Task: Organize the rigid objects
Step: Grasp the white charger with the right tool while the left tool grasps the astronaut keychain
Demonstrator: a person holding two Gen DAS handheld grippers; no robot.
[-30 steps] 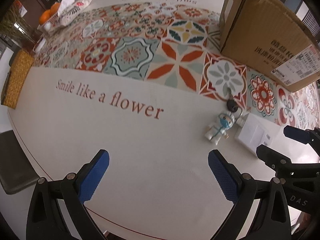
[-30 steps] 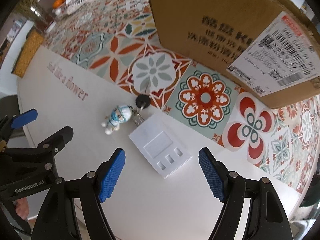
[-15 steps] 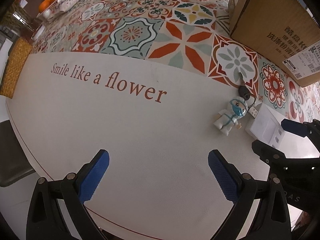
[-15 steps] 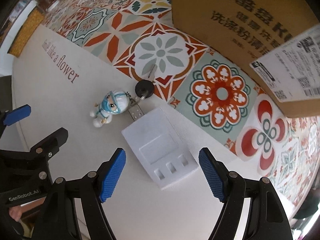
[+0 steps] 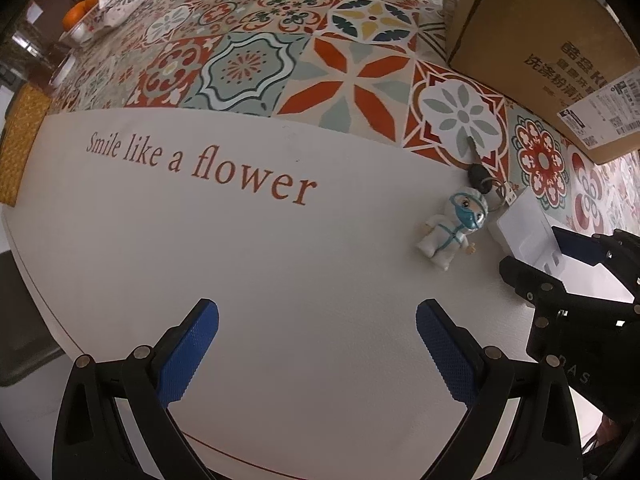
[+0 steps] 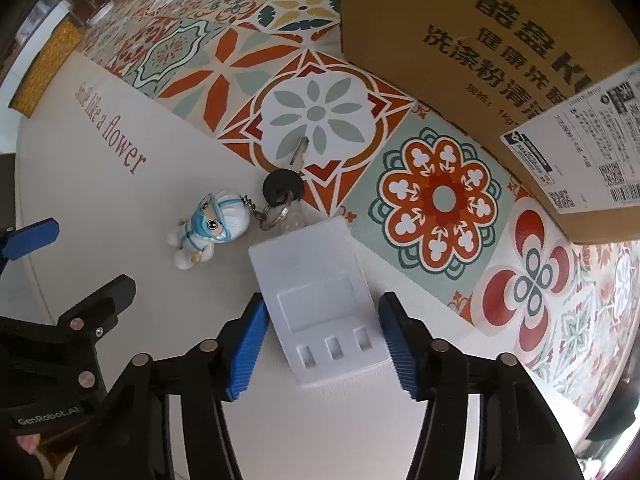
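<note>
A white plastic holder (image 6: 320, 300) with three small slots lies flat on the table. My right gripper (image 6: 320, 344) is open with its blue fingers on either side of the holder's near end, a small gap on each side. A key ring with a white doll figure (image 6: 208, 228) and a black-headed key (image 6: 282, 188) lies just beyond the holder, touching its far corner. In the left wrist view the doll (image 5: 456, 226) and holder (image 5: 528, 232) lie at the right. My left gripper (image 5: 316, 344) is open and empty over bare tablecloth.
A large cardboard box (image 6: 500, 48) stands on the patterned cloth behind the holder; it also shows in the left wrist view (image 5: 540, 48). Oranges and a bag (image 5: 116, 4) sit at the far left. The table's front edge runs below the left gripper.
My right gripper has moved forward and down over the white holder, and its fingers have narrowed around it. My left gripper has barely moved.
</note>
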